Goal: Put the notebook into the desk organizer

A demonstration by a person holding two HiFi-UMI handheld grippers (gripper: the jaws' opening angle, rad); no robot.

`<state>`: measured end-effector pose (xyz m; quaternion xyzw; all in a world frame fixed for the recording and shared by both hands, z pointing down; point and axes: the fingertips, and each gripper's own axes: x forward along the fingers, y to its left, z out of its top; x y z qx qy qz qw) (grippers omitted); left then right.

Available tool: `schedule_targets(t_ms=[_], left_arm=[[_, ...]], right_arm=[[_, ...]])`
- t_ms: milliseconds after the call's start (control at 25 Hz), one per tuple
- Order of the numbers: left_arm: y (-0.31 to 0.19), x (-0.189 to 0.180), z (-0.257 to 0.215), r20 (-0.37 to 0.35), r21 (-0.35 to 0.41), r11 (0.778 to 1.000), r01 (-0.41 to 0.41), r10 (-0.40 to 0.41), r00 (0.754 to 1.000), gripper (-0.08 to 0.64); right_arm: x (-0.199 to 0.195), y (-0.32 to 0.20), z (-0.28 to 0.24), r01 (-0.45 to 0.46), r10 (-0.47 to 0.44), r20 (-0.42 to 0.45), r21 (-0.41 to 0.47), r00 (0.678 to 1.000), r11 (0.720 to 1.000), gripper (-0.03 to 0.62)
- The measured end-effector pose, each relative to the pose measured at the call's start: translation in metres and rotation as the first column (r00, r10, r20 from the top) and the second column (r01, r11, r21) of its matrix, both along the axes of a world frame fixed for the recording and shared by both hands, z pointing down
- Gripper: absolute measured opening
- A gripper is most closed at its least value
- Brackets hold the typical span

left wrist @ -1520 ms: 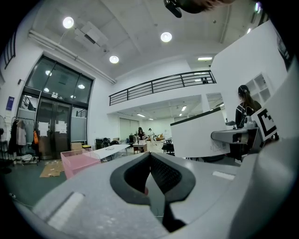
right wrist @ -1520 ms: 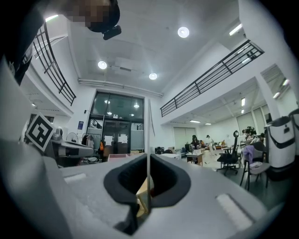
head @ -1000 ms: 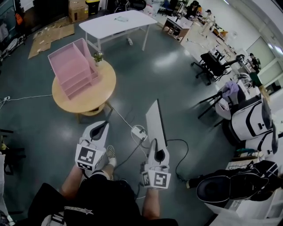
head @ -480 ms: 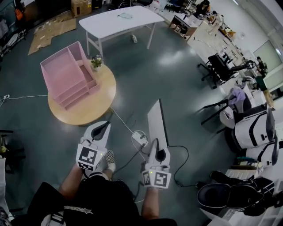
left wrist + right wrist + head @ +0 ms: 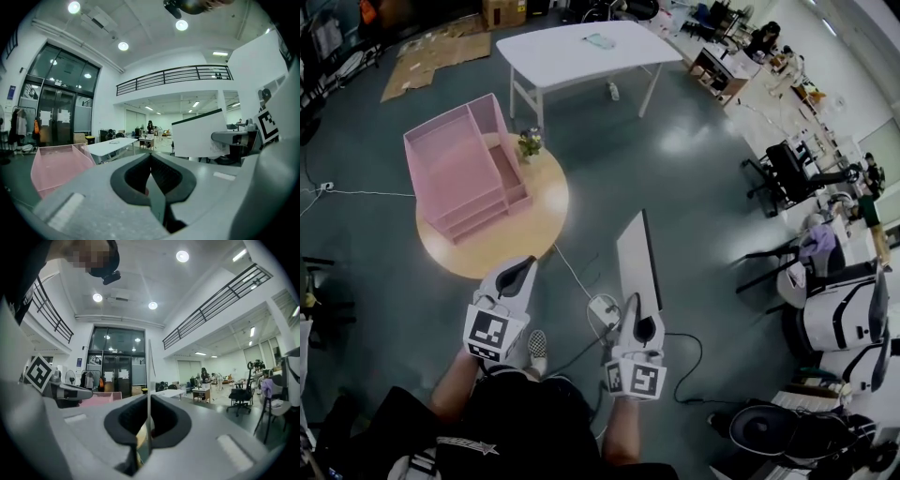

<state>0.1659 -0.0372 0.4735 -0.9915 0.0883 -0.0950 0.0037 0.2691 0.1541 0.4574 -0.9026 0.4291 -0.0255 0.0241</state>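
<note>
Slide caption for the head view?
Right gripper holds notebook on edge, short of the pink organizer on the round table.

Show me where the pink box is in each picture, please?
Head view: the pink box sits in the upper left, on the round table.
Left gripper view: the box is at the lower left, near the picture's edge.
Right gripper view: only a thin pink strip shows, left of the middle.
Shared landmark: the white table stands beyond the box, to its right, in all three views.
</note>
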Motion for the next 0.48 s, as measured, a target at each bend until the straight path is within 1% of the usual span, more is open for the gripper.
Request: schedule_targets(t_ms=[240, 480], left_arm=[[-0.04, -0.018, -0.004, -0.037, 0.003, 0.996, 0.089, -0.088, 0.995, 0.009], [-0.073, -0.049, -0.017, -0.063, 0.007, 0.98, 0.197, -0.196, 0.979, 0.009]], right_arm=[[-0.002, -0.048, -0.011, 0.079, -0.079, -0.037, 0.004, 0.996, 0.997, 0.014], [-0.013, -0.095, -0.029, 0.19, -0.19, -0.081, -0.003, 0.978, 0.982, 0.014]])
